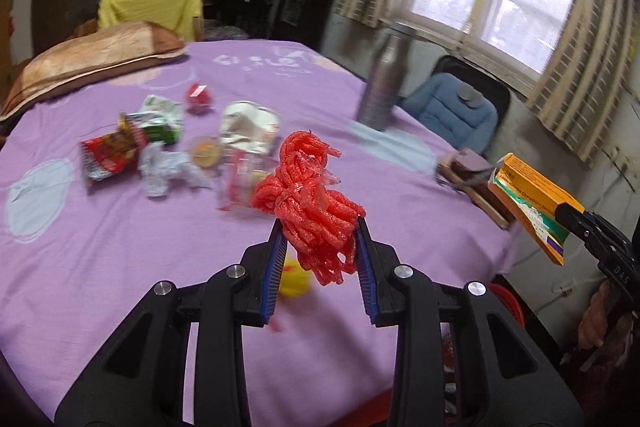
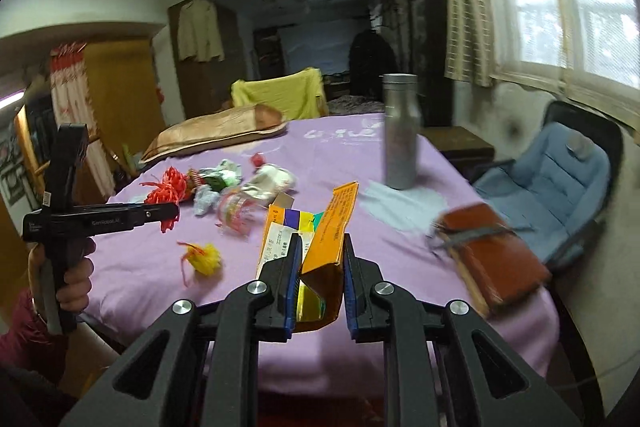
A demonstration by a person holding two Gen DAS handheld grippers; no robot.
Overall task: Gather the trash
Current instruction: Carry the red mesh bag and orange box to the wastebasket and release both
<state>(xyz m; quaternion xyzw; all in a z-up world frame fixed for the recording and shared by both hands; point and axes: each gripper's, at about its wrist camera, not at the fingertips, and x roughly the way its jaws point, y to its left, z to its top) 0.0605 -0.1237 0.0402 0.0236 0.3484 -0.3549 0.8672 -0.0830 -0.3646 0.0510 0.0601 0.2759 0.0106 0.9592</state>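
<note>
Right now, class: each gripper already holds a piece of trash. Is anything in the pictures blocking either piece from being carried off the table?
Nothing visible does. The left gripper grips the red foam netting above the purple tablecloth; the right gripper grips the orange carton, also lifted. No bin is in view.

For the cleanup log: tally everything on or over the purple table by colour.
Red: 3 (net bundle, small ball, snack wrapper)
Yellow or orange: 2 (box, yellow net)
Silver or white: 3 (bottle, foil bag, crumpled paper)
Brown: 1 (notebook)
Total: 9
</note>
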